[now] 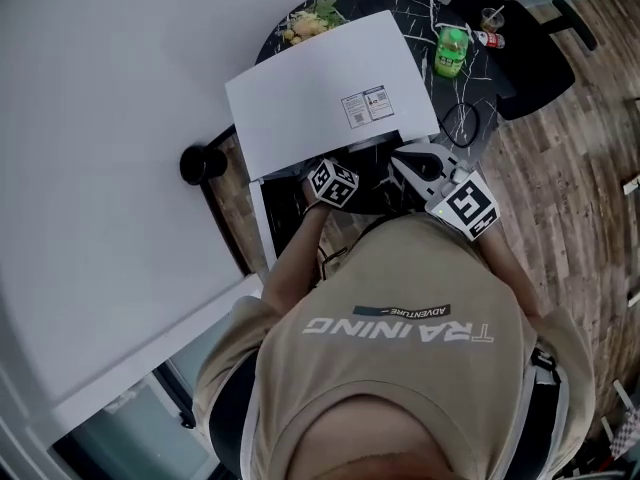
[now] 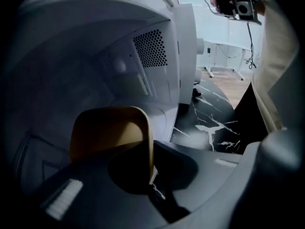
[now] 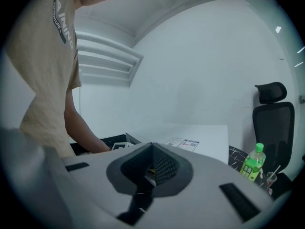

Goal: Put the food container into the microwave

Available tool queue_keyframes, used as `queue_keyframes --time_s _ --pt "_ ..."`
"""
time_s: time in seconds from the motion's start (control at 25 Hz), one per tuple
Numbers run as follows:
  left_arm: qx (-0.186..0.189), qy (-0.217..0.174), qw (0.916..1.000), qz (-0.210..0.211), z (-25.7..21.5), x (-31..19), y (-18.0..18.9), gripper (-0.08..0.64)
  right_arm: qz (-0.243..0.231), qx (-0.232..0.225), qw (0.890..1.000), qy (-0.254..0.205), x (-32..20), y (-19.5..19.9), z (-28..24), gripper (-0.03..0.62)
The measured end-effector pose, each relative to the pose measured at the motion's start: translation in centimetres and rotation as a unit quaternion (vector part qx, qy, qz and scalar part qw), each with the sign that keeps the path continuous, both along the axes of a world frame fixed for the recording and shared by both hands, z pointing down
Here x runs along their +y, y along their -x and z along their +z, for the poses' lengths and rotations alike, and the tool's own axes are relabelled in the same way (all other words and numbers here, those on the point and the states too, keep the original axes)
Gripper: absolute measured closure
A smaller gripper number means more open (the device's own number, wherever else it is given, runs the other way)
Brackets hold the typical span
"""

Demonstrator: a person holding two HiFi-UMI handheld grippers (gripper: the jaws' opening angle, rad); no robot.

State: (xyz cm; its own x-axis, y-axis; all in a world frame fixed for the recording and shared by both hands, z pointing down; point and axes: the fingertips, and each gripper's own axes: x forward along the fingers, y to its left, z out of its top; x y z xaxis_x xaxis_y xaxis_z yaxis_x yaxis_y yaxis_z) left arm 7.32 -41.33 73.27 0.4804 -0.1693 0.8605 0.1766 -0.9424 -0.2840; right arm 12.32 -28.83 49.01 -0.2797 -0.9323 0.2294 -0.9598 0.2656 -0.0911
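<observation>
L gripper (image 2: 151, 176) jaws clamped on food container (image 2: 107, 128) rim, inside microwave (image 2: 119, 56); R gripper (image 3: 150, 170) jaws shut, empty

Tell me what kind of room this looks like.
Probably an office or break room, not a home kitchen: a white microwave sits on a round black marble table, with a black office chair next to the table.

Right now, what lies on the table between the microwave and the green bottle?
Nothing: the head view shows only bare table between the microwave and the green bottle.
</observation>
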Motion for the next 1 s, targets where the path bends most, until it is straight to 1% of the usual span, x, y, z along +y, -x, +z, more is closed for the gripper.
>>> queue_keyframes --time_s 0.12,0.2,0.32,0.44,0.6,0.76,0.84,0.88,1.0 --pt "-0.016 0.002 0.9998 0.014 0.3 -0.1 0.0 0.540 -0.003 0.000 1.000 0.003 0.4 0.6 0.0 0.583" --pt "-0.020 0.003 0.9997 0.017 0.4 -0.2 -0.1 0.539 -0.001 -0.001 1.000 0.003 0.6 0.6 0.1 0.583" --pt "-0.020 0.004 0.9996 0.018 0.4 -0.3 -0.4 0.540 0.014 -0.010 1.000 0.004 0.6 -0.1 0.4 0.583" --pt "-0.012 -0.009 0.9996 0.025 0.2 -0.3 -0.7 0.538 0.023 -0.014 1.000 0.002 0.7 -0.6 0.5 0.583" --pt "0.016 -0.030 0.9992 0.023 -0.5 -0.3 -0.6 0.534 0.029 -0.028 0.999 -0.001 0.7 -0.7 0.6 0.583" --pt "0.044 -0.065 0.9967 0.023 -1.7 -0.1 -0.3 0.495 0.028 -0.031 0.999 -0.006 0.6 -0.6 0.5 0.583" --pt "0.062 -0.073 0.9954 0.009 -2.4 0.0 0.2 0.492 0.024 -0.032 0.999 -0.007 0.6 -0.5 0.5 0.583" --pt "0.077 -0.077 0.9941 -0.002 -2.9 0.0 0.5 0.491 0.021 -0.034 0.999 -0.008 0.6 -0.4 0.4 0.583" --pt "0.117 -0.079 0.9886 -0.052 -4.4 0.0 2.1 0.492 0.011 -0.034 0.999 -0.015 0.4 -0.1 0.0 0.583"
